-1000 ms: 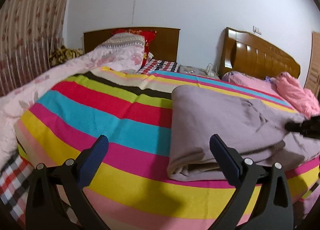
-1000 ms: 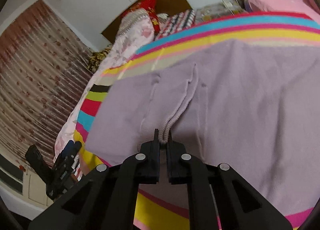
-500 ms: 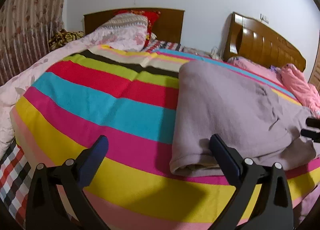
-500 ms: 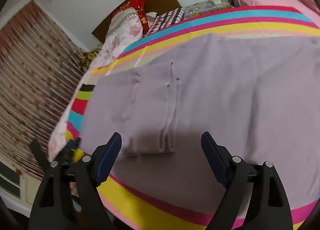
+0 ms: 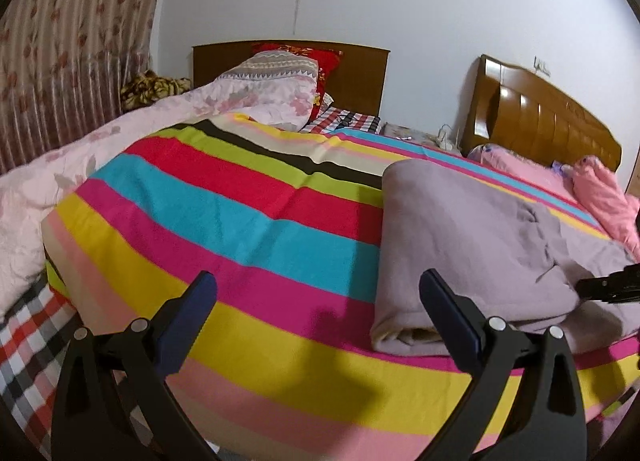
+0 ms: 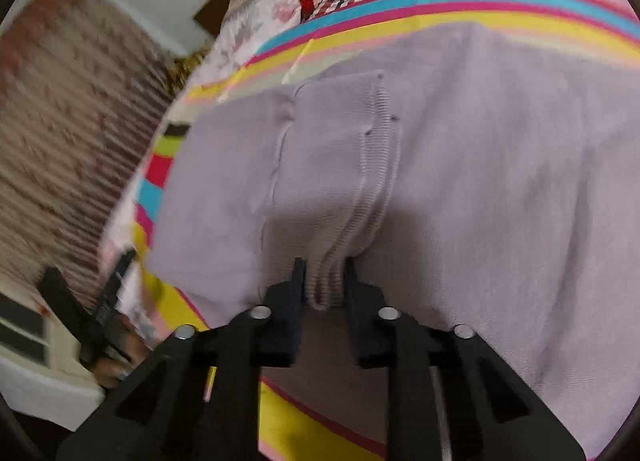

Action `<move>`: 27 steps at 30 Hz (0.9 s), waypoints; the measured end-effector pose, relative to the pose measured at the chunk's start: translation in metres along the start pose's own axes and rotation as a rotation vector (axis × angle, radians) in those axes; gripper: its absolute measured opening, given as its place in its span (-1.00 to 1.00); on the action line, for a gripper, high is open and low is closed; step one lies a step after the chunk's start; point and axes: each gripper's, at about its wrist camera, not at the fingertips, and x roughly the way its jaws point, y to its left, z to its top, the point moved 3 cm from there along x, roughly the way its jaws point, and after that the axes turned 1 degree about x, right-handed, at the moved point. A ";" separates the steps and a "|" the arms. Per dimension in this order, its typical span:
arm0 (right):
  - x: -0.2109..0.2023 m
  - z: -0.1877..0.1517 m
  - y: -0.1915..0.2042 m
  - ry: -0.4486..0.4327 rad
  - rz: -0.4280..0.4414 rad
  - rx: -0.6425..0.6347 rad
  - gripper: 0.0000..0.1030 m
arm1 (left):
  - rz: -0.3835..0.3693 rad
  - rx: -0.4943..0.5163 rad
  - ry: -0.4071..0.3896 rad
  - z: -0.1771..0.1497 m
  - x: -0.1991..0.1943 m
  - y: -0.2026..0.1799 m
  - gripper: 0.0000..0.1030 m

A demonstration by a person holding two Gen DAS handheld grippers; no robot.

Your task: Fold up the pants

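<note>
The lilac-grey pants [image 5: 460, 245] lie partly folded on the striped bedspread [image 5: 240, 229], right of centre in the left wrist view. My left gripper [image 5: 320, 309] is open and empty, above the bedspread near the pants' near left corner. In the right wrist view the pants [image 6: 480, 181] fill the frame. My right gripper [image 6: 324, 281] has its jaws nearly closed around the ribbed cuff [image 6: 332, 273] bunched between them. The right gripper shows at the right edge of the left wrist view [image 5: 612, 287]. The left gripper shows at the lower left of the right wrist view [image 6: 96, 301].
A pink floral quilt [image 5: 120, 141] and pillows [image 5: 280, 73] lie at the back left. Two wooden headboards [image 5: 540, 121] stand against the wall. A pink garment [image 5: 604, 197] lies at the far right. A curtain [image 5: 60, 53] hangs on the left.
My right gripper opened and let the cuff drop half a second ago, and now has closed in on the ribbed cuff again. The left gripper stayed open and drifted slightly.
</note>
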 end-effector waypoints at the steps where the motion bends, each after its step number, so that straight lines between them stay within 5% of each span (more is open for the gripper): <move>1: -0.003 0.000 -0.001 -0.020 0.023 0.004 -0.67 | -0.010 -0.005 0.003 -0.001 -0.003 0.001 0.96; 8: -0.030 0.016 0.024 -0.146 0.078 -0.052 -0.70 | -0.101 0.128 0.077 -0.018 -0.008 -0.036 0.96; 17: -0.073 0.066 0.110 -0.284 0.140 -0.282 -0.70 | -0.093 0.225 0.101 -0.001 0.027 -0.079 0.97; 20: -0.099 0.079 0.129 -0.371 0.168 -0.326 -0.71 | -0.024 0.258 0.102 0.004 0.035 -0.077 0.97; 24: -0.128 0.089 0.118 -0.456 0.186 -0.299 -0.71 | 0.013 0.191 0.121 0.008 0.037 -0.047 0.97; 27: -0.134 0.085 0.094 -0.451 0.162 -0.253 -0.71 | -0.050 0.092 0.154 0.008 0.039 -0.030 0.97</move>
